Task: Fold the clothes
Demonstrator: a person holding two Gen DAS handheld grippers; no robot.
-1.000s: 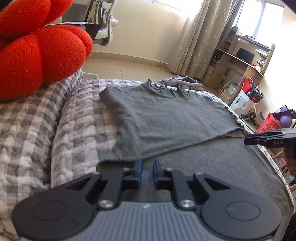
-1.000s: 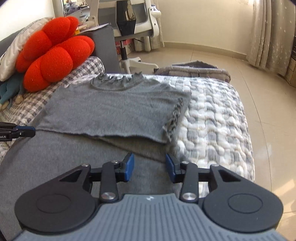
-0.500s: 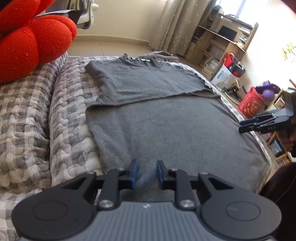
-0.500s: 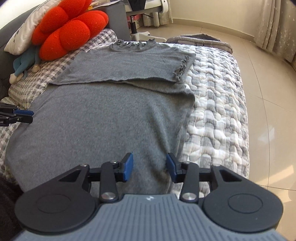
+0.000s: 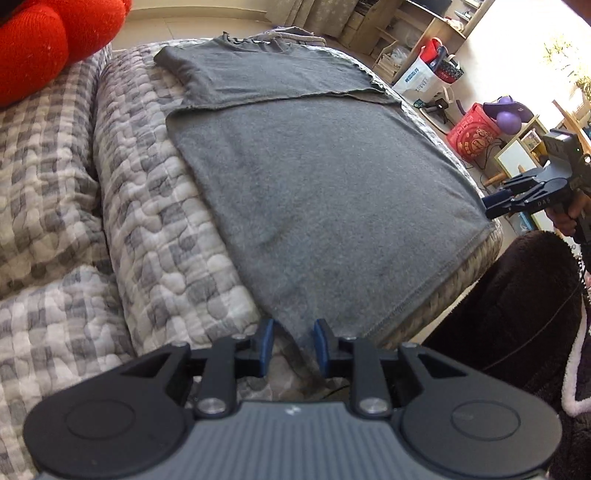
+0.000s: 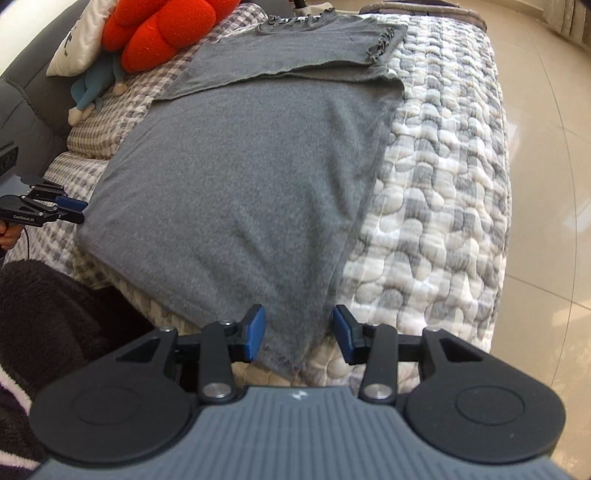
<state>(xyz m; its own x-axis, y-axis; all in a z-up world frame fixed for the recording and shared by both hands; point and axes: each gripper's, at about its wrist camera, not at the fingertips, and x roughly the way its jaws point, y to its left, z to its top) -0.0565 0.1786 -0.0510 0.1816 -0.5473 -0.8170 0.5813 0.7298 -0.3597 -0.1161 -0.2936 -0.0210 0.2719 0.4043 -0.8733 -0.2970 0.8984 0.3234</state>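
L gripper (image 5: 291,345): jaws apart, narrow gap, straddling near L corner of hem; nothing pinched.
R gripper (image 6: 298,338): jaws wide apart, near R hem corner of cloth betw. blue pads; not clamped.
Grey garment (image 5: 314,192): flat on quilted bed cover (image 5: 147,206), hem twd person, neckline far; sleeves/top section lie folded in across far end.
Stage: fits partly folded shirt, both tools lined up at hem corners.
Risk 1: pads close on quilt w/ cloth, or only top layer, so fold drags crooked.
Risk 2: uneven lift L vs R skews hem, disturbs far folded part.
L view only: shelves, red bin (image 5: 472,129), R tool seen side-on.
R view only: frilled sleeve edge (image 6: 382,44), red cushion (image 6: 159,33) w/ blue toy, bare floor.
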